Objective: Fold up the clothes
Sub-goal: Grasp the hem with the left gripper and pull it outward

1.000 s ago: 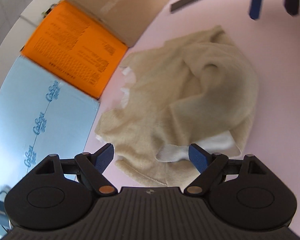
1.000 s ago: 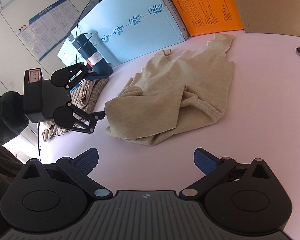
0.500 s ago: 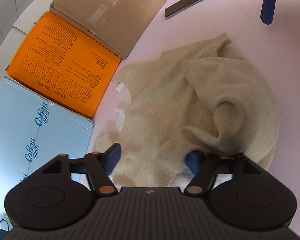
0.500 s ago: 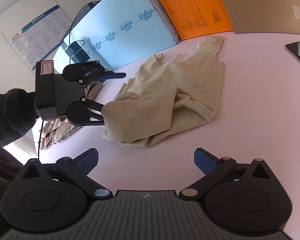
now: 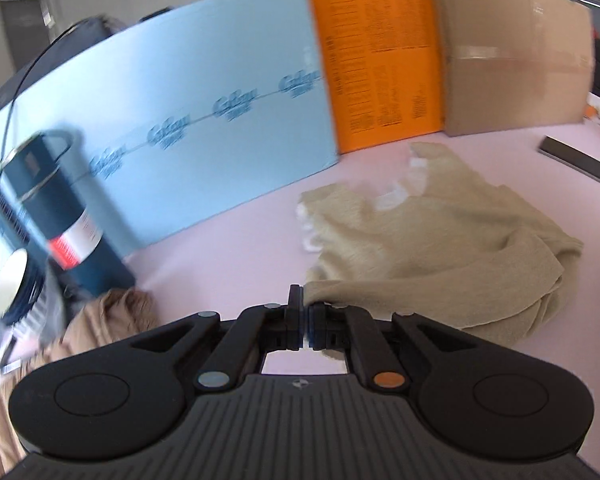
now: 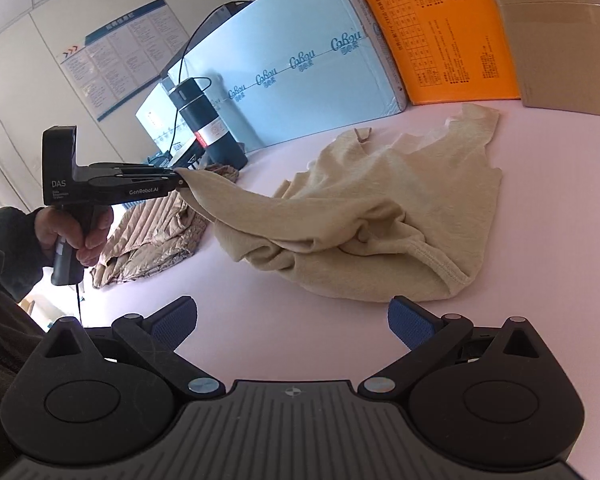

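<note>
Pink tabletop (image 6: 300,312), backed by a blue panel (image 5: 204,120), an orange panel (image 5: 376,60) and a cardboard box (image 5: 516,60). Beige shirt (image 6: 380,216): crumpled at the table's centre, one corner lifted clear of the surface. Left gripper (image 5: 303,316): jaws closed, pinching that lifted corner; a hand (image 6: 74,232) holds its grip. Right gripper (image 6: 292,318): jaws wide, empty, near the shirt's front edge. Brown striped garment (image 6: 148,240): heaped at the left, beside a dark bottle (image 6: 206,128).

Beige garment (image 5: 440,248) in left hand-held gripper (image 5: 304,318)
</note>
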`<state>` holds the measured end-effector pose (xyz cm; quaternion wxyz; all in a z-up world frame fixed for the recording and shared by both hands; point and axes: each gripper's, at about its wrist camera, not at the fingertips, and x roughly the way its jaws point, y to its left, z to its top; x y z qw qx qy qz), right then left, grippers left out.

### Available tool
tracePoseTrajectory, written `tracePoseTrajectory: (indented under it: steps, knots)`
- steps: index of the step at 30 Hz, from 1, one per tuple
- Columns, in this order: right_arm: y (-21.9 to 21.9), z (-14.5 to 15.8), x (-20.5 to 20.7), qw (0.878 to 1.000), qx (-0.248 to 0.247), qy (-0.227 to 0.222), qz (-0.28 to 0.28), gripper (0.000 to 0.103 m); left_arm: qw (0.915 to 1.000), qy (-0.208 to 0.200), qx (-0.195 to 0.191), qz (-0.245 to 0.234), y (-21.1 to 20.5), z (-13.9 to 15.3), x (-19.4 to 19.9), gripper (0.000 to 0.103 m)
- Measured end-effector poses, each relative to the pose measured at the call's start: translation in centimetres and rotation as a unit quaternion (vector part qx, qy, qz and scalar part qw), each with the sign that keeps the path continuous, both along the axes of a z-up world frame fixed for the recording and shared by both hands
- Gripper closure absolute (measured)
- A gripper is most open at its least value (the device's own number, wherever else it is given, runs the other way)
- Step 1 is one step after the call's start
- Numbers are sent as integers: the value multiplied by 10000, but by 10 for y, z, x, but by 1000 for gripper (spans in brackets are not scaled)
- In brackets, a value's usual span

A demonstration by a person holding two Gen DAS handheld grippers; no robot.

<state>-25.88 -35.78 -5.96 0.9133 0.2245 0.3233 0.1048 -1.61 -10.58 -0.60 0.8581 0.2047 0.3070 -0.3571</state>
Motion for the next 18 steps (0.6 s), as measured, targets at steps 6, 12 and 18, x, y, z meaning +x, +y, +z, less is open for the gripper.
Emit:
tracePoseTrajectory:
  steps: [6,12,18]
  knots:
    - [15,4,34,9985,-174,-147,490,0,9921,745,342,954,28,-38,-1,98]
    - [34,12,75,9907,-1249,-135,517,0,9792,1308,52,1547,38,-60,-2,98]
    - [46,8,108,9743,-2233,-65,292,3,9790,1322,-14,1550,41,-61,0,94]
